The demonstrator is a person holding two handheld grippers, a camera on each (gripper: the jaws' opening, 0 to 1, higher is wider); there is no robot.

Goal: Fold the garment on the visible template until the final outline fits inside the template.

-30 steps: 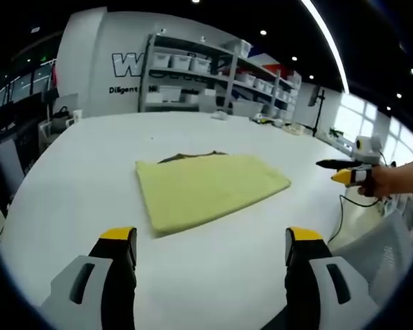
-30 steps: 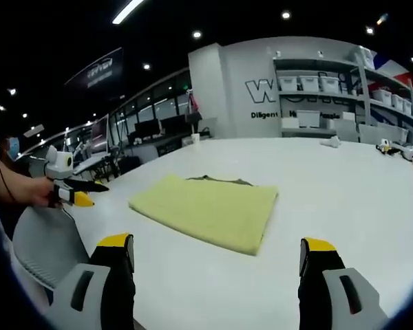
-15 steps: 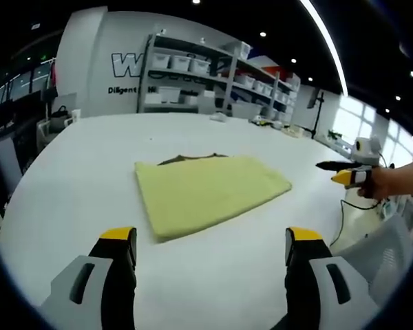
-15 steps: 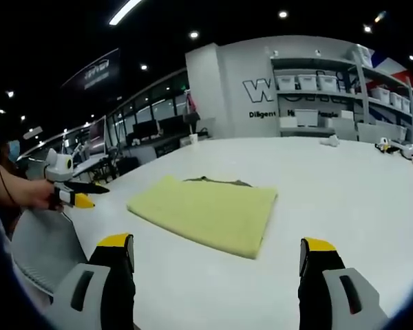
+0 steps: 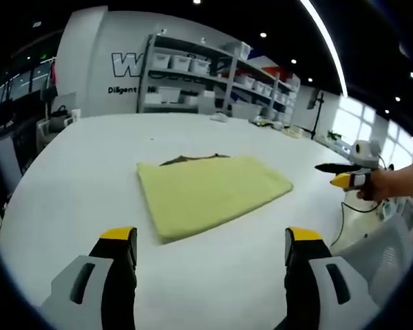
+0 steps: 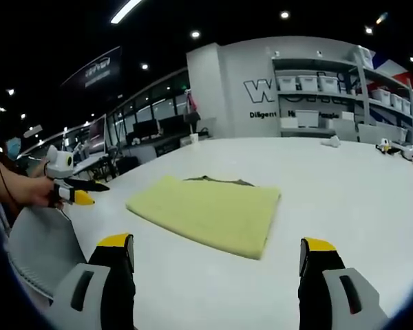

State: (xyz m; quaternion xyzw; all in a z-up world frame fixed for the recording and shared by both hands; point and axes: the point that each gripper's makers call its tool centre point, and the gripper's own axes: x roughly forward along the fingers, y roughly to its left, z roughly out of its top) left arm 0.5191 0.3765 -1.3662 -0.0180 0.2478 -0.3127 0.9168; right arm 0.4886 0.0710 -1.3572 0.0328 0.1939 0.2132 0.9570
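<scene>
We see a wide white surface (image 5: pixel 69 179) with the yellow garment (image 5: pixel 210 191) lying near its middle as a compact folded rectangle. A thin dark strip, perhaps the template (image 5: pixel 193 157), peeks from under its far edge; we cannot tell whether the outline sits wholly inside it. By our judgement the folding looks close to done, with at most a check or small tidy left. The left claw (image 5: pixel 212 251) hangs well short of the cloth, jaws apart and empty. The right claw (image 6: pixel 217 258) is likewise spread and empty, held back from the garment.
</scene>
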